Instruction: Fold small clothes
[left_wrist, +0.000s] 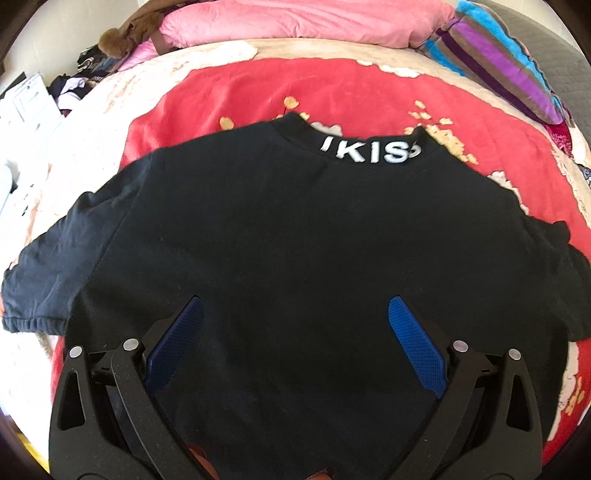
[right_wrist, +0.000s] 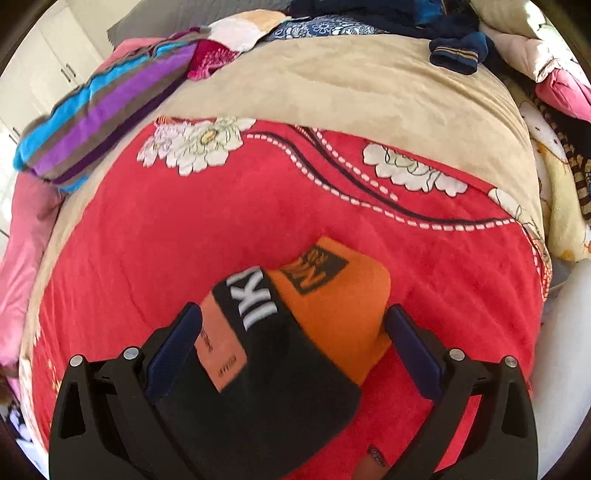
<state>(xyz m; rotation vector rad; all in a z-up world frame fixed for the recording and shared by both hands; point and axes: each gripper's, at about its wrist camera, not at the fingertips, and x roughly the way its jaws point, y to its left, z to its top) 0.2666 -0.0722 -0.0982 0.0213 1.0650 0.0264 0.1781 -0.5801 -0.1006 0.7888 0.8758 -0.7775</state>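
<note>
My left tongs (left_wrist: 295, 314) hung spread over the black tee (left_wrist: 288, 236), flat on the red blanket (left_wrist: 258, 92); right tongs (right_wrist: 293, 321) spread astride its collar (right_wrist: 258, 295) at 12. Best nip hem w/ both, fold twd collar evenly.

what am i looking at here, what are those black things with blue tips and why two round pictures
No robot here: a person holds a two-finger claw in each hand, each with a wide-angle camera looking along its fingers, hence two round pictures. The left claw is open above a black shirt spread flat on a red blanket. The right claw, also open, is over the shirt's collar end, where an orange inside shows. Neither claw holds anything. A striped cushion and pink pillow lie further back.
</note>
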